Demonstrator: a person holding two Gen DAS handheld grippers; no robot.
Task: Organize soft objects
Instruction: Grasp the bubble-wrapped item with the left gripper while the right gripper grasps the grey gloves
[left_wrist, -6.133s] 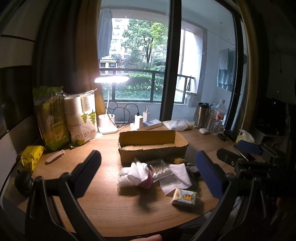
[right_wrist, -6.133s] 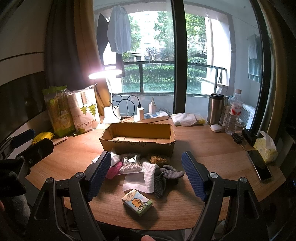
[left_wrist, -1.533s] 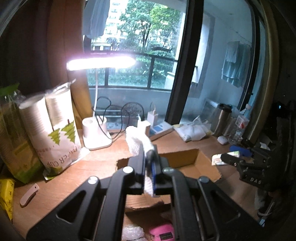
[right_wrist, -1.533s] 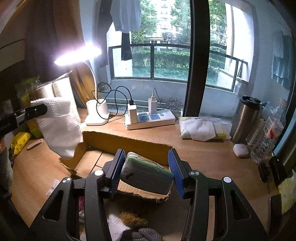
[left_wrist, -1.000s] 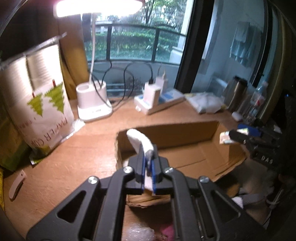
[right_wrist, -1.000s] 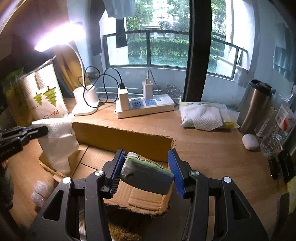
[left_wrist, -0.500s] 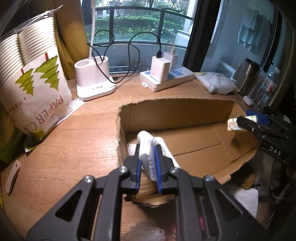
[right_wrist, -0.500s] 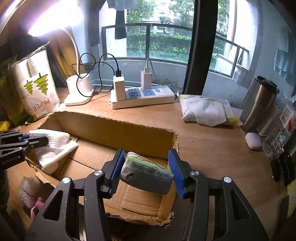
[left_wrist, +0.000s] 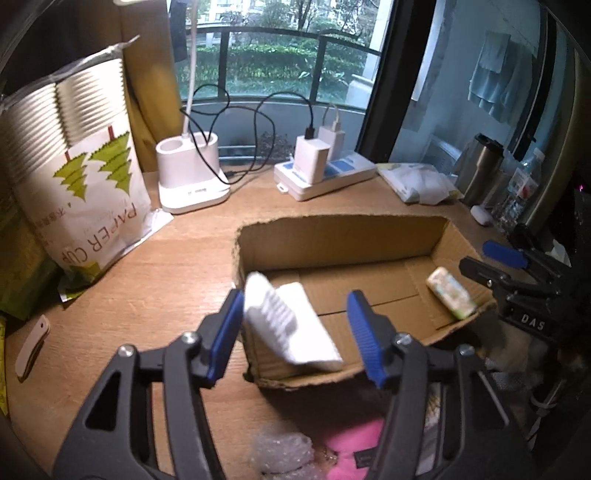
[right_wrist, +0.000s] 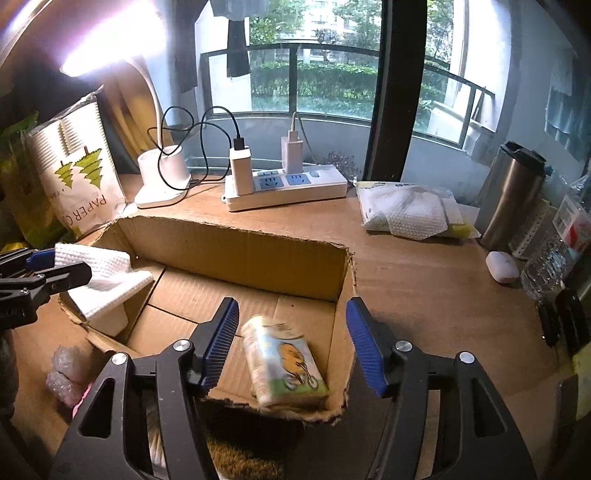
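An open cardboard box (left_wrist: 343, 236) (right_wrist: 236, 247) sits on the round wooden table. My left gripper (left_wrist: 295, 328) is open over the box's near left corner. A white folded cloth (left_wrist: 288, 325) (right_wrist: 107, 280) lies between its jaws, blurred, leaning against the left jaw and resting in the box. My right gripper (right_wrist: 291, 339) is open over the box's near right corner. A tissue pack with a cartoon print (right_wrist: 280, 365) (left_wrist: 450, 293) lies in the box below it, apart from both jaws.
Bubble wrap (left_wrist: 280, 458) and a pink soft item (left_wrist: 351, 446) lie in front of the box. A paper cup bag (left_wrist: 74, 177), lamp base (left_wrist: 188, 181), power strip (right_wrist: 284, 184), tissue packet (right_wrist: 410, 214), steel tumbler (right_wrist: 513, 192) and bottle (right_wrist: 557, 251) ring the table.
Both grippers have opened. The left let go of the white cloth, which rests in the box's left end. The right let go of the tissue pack, which dropped into the right end.
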